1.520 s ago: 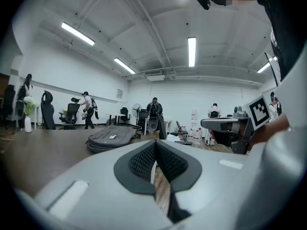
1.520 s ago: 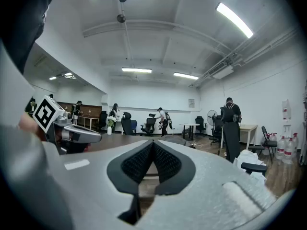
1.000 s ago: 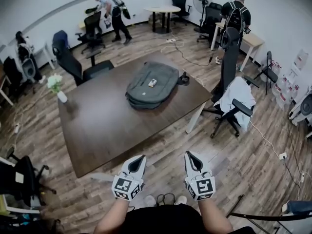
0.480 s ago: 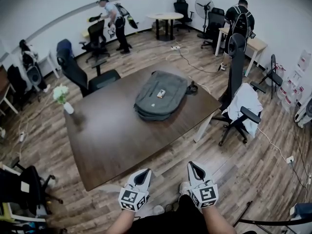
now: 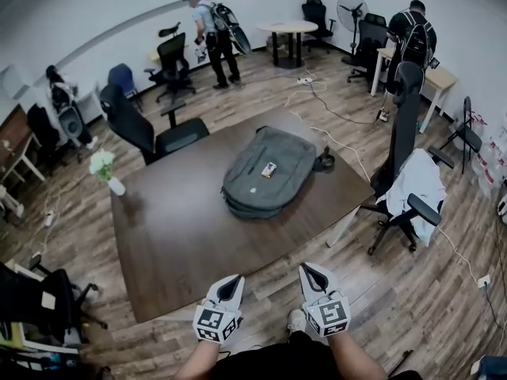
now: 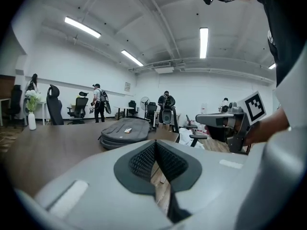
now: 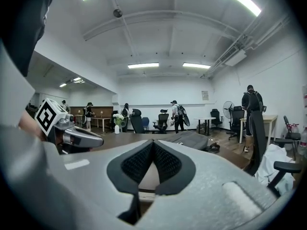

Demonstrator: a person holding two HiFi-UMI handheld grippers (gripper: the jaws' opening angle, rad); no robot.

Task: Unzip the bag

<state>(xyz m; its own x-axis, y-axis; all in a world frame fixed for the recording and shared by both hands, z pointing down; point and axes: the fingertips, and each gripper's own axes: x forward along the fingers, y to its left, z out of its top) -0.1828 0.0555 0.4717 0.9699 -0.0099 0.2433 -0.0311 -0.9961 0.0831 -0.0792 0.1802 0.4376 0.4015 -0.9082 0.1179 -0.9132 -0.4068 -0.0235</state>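
- The left gripper and right gripper hang side by side short of the table, jaws together and empty.
- The bag lies flat on the table's far right part, well apart from both grippers. It is best to step close and find the zipper pull before opening either jaw.

Tiny, unidentifiable object atop bag

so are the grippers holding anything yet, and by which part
Nothing is held: the left gripper and right gripper are both shut and empty; the bag lies untouched.
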